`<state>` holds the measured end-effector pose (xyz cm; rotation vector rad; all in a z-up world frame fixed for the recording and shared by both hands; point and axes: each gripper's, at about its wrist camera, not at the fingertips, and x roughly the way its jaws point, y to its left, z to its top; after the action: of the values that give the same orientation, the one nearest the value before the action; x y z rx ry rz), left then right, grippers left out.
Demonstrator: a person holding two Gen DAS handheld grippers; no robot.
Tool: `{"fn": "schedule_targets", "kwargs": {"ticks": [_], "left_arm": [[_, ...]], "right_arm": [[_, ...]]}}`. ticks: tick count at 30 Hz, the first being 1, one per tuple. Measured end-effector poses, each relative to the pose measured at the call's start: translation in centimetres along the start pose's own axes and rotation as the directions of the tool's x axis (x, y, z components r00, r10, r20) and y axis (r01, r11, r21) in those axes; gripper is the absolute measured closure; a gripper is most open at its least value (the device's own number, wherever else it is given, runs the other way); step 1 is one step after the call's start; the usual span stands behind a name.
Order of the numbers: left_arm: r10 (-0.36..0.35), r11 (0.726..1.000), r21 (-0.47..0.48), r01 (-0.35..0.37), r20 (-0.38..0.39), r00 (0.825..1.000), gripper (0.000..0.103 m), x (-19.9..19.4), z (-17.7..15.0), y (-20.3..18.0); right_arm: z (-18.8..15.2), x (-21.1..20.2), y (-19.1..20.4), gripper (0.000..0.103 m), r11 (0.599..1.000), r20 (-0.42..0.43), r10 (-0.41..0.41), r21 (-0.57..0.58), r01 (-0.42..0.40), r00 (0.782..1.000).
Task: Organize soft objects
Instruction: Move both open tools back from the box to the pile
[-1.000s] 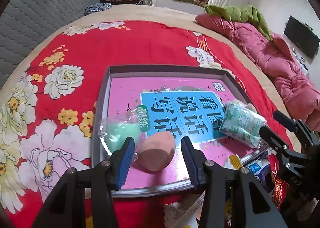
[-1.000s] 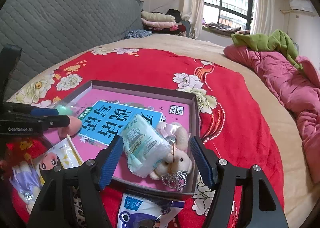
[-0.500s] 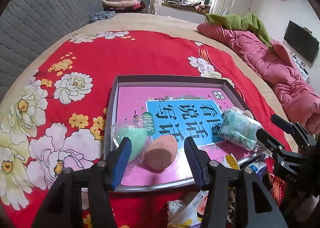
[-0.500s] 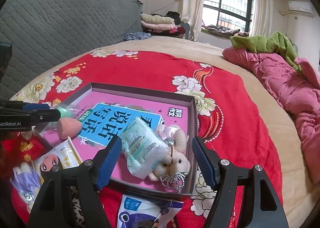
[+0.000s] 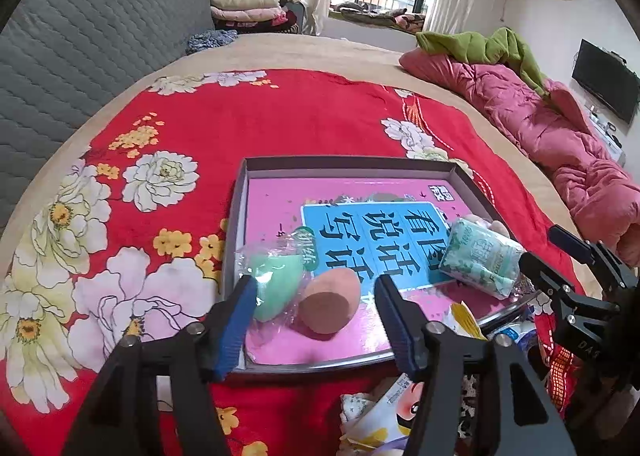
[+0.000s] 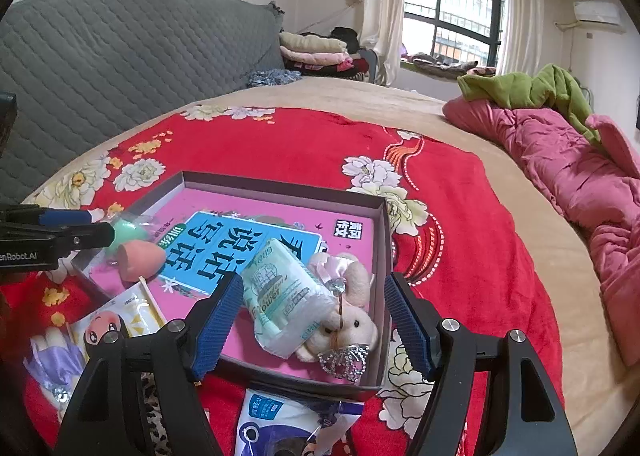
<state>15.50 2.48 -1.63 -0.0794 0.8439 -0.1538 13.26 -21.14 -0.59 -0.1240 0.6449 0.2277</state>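
Shallow grey box (image 5: 236, 216) on red floral bedspread (image 5: 280, 120), lined with a pink-and-blue printed sheet.

Contents, left end: pink sponge (image 5: 330, 306) and green sponge (image 5: 276, 280) (the green one in clear wrap), side by side. Right end: tissue pack (image 6: 280, 296) lying over plush toy (image 6: 356, 320), a small tiara (image 6: 344, 362) beside it.

Left gripper (image 5: 314, 318): jaws opening, pink sponge between them, pads not pressing it.

Right gripper (image 6: 314, 320): spread wide, empty, above the tissue pack.
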Motion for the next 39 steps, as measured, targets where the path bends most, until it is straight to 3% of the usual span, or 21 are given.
{"fn": "schedule_targets", "kwargs": {"ticks": [19,39], "left_arm": [[0.012,1.0,-0.016,-0.011,0.036,0.999,0.038,-2.8,-0.7,0.4],[0.006,1.0,-0.027,-0.005,0.02,1.0,0.038,-6.0,-3.2,-0.7]], "right_arm": [[0.4,-2.5,-0.3,0.028,1.0,0.06,-0.009,0.014,0.008,0.998],[-0.3,-6.5,-1.1,0.027,0.999,0.086,-0.001,0.053,-0.004,0.996]]}}
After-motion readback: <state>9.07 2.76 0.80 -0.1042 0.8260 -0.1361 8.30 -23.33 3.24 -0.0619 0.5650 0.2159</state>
